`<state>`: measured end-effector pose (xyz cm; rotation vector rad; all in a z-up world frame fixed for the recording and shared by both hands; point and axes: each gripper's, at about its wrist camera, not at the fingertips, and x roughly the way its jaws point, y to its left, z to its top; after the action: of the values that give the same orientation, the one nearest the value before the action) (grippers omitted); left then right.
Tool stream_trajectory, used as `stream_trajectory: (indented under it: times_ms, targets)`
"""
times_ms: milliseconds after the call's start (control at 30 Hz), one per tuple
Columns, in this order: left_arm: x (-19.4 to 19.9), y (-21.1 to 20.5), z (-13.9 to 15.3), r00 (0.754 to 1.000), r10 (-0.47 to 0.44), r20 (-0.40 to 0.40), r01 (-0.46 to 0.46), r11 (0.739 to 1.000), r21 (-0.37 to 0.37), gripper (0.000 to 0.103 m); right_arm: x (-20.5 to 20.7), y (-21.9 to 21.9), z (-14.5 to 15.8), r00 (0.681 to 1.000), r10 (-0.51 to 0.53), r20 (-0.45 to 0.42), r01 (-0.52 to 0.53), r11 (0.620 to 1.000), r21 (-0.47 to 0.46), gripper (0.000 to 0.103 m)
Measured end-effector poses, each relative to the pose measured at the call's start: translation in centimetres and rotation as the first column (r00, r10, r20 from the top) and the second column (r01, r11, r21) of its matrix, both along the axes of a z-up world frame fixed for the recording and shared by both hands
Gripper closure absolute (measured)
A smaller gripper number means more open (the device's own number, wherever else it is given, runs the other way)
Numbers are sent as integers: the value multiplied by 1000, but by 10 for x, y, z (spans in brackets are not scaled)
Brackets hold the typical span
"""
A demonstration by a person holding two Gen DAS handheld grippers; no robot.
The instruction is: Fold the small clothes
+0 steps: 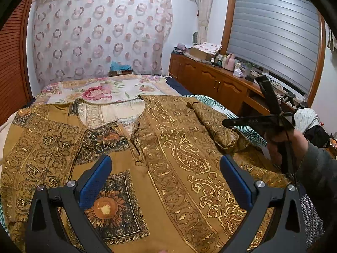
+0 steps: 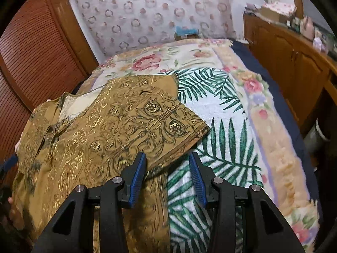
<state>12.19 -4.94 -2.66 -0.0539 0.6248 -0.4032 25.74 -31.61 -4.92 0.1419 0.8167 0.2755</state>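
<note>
1. Shirt (image 1: 168,158), gold-patterned, lies spread front-up across the bed (image 2: 284,147). It is flat like that so I can bring the sides in over the middle.
2. My left gripper (image 1: 166,181) hovers over the chest with its fingers wide apart and nothing between them, ready to pin or pick.
3. My right gripper (image 2: 167,177) hangs at the shirt's right edge, just below the sleeve (image 2: 160,116). Its fingers are partly apart and empty; the sleeve lies flat on the bed, so I judge it is next to fold.
4. Hidden: the hem falls below both views, and the far left side is blurred. In the left view the sleeve looks bunched, so I cannot tell its true lie.
</note>
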Motion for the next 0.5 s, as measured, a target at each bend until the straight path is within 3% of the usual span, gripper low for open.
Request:
stream_trajectory:
  times_ms: [133, 200, 300, 500]
  targets:
    - [0, 0, -2, 1000, 1, -5, -1, 1000, 6, 0, 13, 5, 3, 1000, 1, -5, -1, 1000, -4, 60]
    - [-1, 1, -2, 1000, 3, -3, -3, 1000, 5, 0, 16, 6, 6, 1000, 21, -11, -21, 1000, -23, 79]
    - [1, 7, -1, 1000, 13, -4, -13, 1000, -5, 0, 17, 15, 11, 999, 46, 10, -46, 998, -53, 91]
    - [4, 17, -3, 999, 40, -14, -40, 999, -17, 0, 11, 35, 25, 992, 96, 85, -90, 994, -69, 92]
